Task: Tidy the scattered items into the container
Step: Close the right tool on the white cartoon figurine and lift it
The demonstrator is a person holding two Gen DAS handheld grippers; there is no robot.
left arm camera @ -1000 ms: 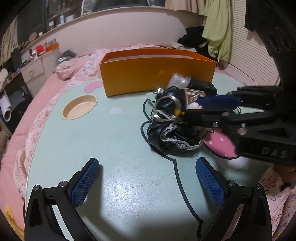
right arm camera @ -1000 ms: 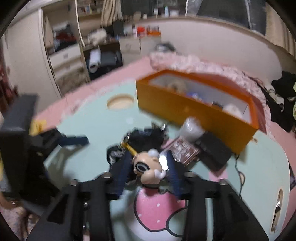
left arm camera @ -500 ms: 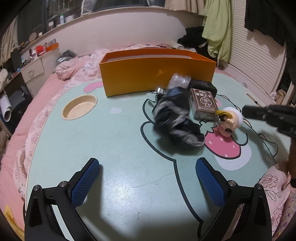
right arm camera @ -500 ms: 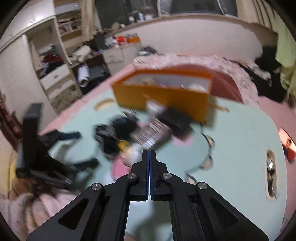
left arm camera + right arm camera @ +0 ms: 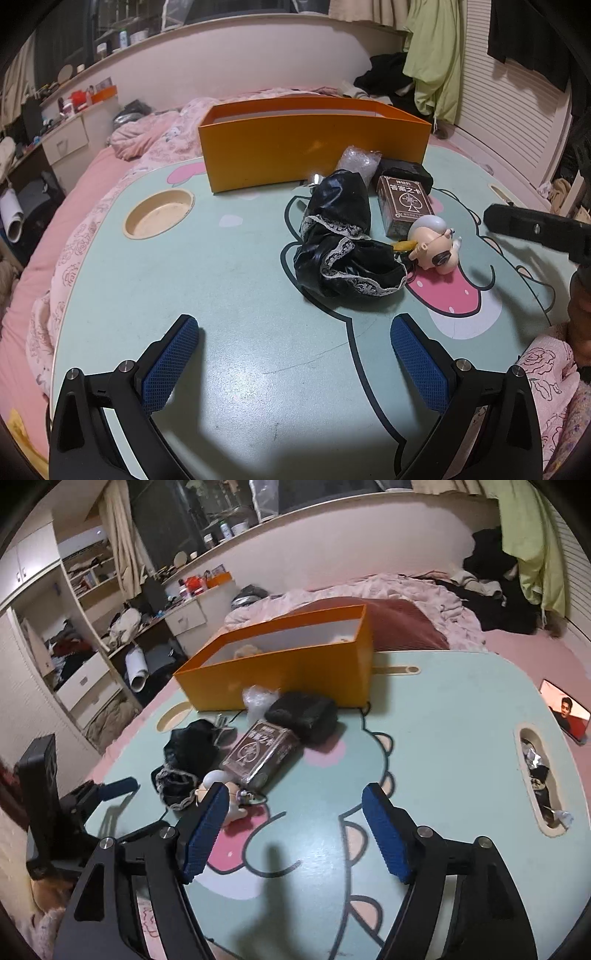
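**Both my grippers empty, clutter still outside the box**

My right gripper point(image 5: 295, 827) has just been opening; its jaws now stand wide over the mint table point(image 5: 443, 720) with nothing between them. My left finger hides part of the doll head point(image 5: 218, 781). My left gripper point(image 5: 295, 362) is also spread and holds nothing. Ahead lie the black lacy cloth point(image 5: 340, 240), card box point(image 5: 404, 205), a black pouch point(image 5: 404, 173) and a crinkled clear bag point(image 5: 358, 162), near the orange container point(image 5: 314, 147). What sits inside it is only partly visible.
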